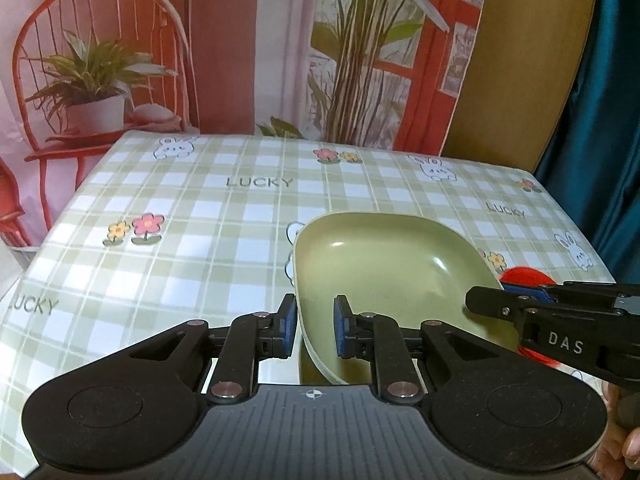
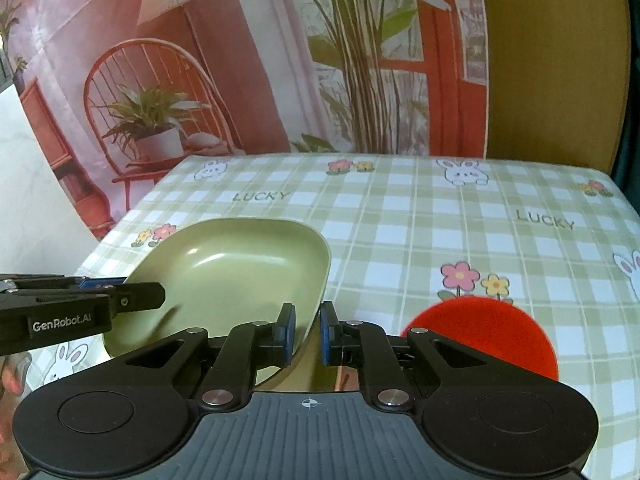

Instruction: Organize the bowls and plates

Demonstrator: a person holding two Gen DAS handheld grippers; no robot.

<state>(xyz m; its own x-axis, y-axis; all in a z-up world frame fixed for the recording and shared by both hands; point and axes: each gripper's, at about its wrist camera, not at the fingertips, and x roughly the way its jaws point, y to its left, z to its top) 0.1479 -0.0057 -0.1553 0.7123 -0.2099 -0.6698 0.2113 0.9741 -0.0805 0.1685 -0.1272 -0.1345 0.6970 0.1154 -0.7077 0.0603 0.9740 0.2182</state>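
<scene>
Bench (image 1: 200,216) covered with a green-and-white checked cloth printed with rabbits, flowers and "LUCKY"; behind it hangs a printed backdrop (image 1: 120,60) of an orange chair and potted plants.

1 green plate (image 1: 384,264), squarish with rounded corners, is tilted, its near end raised off the cloth, and carried between the 2 grippers.

Left wrist view: left gripper (image 1: 316,330) straddles the plate's left rim, the left pad outside and the right pad inside the dish, jaws nearly closed and clamped on the rim. The right gripper (image 1: 480,300) enters from the right edge, its tip at the opposite rim. Only a sliver of a red round mat (image 1: 528,276) shows behind that gripper.

Right wrist view: right gripper (image 2: 308,332) pinches the plate's right rim (image 2: 320,280), jaws narrow with the edge between the pads. The red round mat (image 2: 488,332) shows much more fully here, lying flat on the cloth just right of the gripper and beside the plate, its near edge cut off by the gripper body. The left gripper (image 2: 156,294) shows side-on at the plate's far rim; part of a hand (image 2: 12,380) is visible below it.
</scene>
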